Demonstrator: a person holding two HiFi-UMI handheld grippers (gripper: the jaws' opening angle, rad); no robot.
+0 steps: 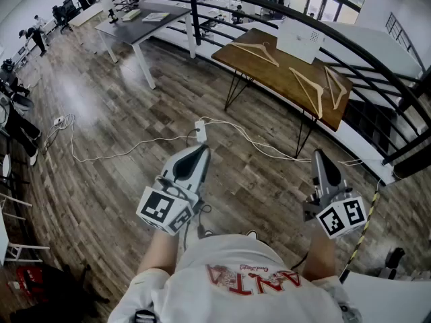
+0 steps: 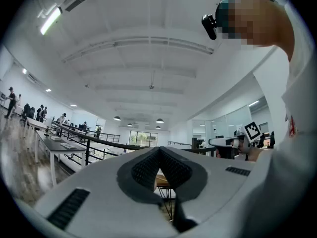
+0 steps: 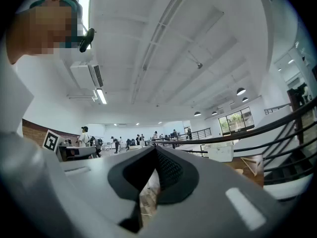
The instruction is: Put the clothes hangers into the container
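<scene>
Three wooden hangers lie on a brown table (image 1: 269,69) across the floor ahead: one at its left end (image 1: 256,51), two at its right end (image 1: 308,86) (image 1: 335,85). A white container (image 1: 301,40) stands at the table's far edge. My left gripper (image 1: 200,151) and right gripper (image 1: 317,155) hang level in front of my chest, well short of the table. Both are shut with nothing between the jaws. The right gripper view shows the container (image 3: 220,151) and a hanger (image 3: 254,162) beyond its jaws (image 3: 154,150). The left gripper's jaws (image 2: 159,150) meet at the tips.
A black railing (image 1: 269,9) curves behind the table. A power strip (image 1: 200,130) and white cables lie on the wood floor between me and the table. A grey table (image 1: 145,19) stands at the back left, with people further off.
</scene>
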